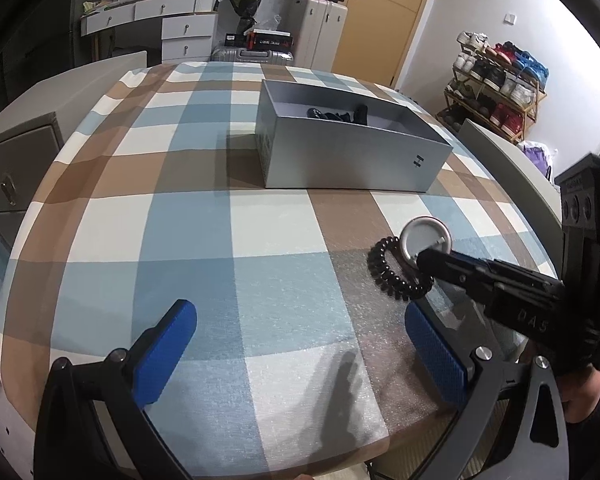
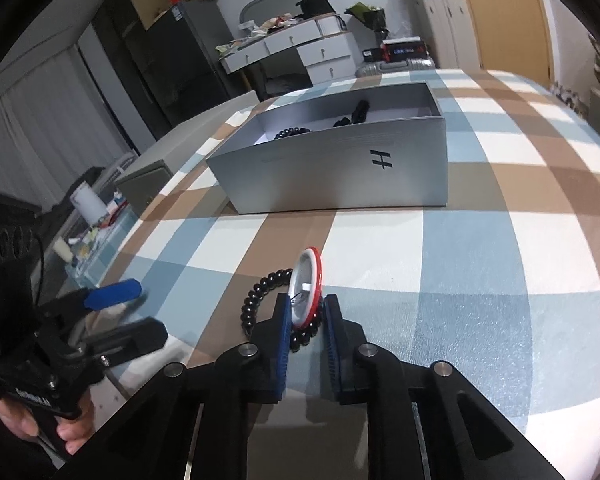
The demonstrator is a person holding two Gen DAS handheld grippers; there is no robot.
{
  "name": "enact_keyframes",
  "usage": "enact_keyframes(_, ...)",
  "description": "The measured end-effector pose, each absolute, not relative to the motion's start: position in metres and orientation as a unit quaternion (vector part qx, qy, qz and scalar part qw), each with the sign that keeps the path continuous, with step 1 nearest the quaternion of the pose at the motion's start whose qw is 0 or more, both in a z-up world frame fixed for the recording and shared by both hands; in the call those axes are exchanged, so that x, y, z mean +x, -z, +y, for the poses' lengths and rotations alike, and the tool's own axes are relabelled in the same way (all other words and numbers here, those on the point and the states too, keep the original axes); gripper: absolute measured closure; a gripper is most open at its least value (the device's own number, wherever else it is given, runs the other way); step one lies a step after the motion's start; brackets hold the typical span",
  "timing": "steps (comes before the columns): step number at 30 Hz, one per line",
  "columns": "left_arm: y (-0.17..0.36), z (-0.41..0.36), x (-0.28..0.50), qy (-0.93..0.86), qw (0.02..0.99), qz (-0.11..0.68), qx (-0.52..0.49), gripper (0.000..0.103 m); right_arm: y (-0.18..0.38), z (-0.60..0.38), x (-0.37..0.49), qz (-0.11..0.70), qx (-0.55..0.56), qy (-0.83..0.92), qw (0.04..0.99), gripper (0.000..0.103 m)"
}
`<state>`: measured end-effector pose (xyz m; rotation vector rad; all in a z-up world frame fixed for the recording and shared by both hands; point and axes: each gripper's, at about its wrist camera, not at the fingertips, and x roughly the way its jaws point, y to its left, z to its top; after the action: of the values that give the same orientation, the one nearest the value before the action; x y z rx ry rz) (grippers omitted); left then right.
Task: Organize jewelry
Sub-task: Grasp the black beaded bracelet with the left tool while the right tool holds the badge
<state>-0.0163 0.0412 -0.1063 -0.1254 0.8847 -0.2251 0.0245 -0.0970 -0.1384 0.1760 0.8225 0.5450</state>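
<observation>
While the right gripper [image 2: 305,316] pinches a round disc [image 2: 306,286] above black beads [image 2: 256,300], the left gripper [image 1: 300,356] gapes empty.

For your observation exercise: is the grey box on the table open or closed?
Open. The grey box has no lid on, and dark items show inside it.

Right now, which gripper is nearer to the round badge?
Right. The right gripper is closed on the badge, which stands on edge over the bead bracelet. The left gripper is open and empty, apart from the badge, off to its side.
</observation>
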Motion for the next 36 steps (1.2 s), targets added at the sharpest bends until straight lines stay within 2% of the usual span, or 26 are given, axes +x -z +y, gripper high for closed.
enact_keyframes(5, 0.107, 0.039, -0.015, 0.108, 0.896, 0.428, -0.056, 0.002, 0.139, -0.101, 0.03, 0.396, 0.104, -0.264, 0.873, 0.085)
enact_keyframes(11, 0.108, 0.039, -0.012, 0.103, 0.894, 0.432, -0.056, 0.002, 0.137, -0.112, 0.034, 0.382, 0.148, -0.278, 0.869, 0.098)
enact_keyframes(22, 0.102, 0.015, 0.003, 0.125, 0.891, 0.435, -0.027, 0.002, 0.122, -0.136, 0.028, 0.336, 0.185, -0.281, 0.879, 0.098)
enact_keyframes(36, 0.116, -0.032, 0.039, 0.148, 0.856, 0.495, 0.034, 0.002, 0.115, -0.176, 0.01, 0.312, 0.153, -0.242, 0.906, 0.098)
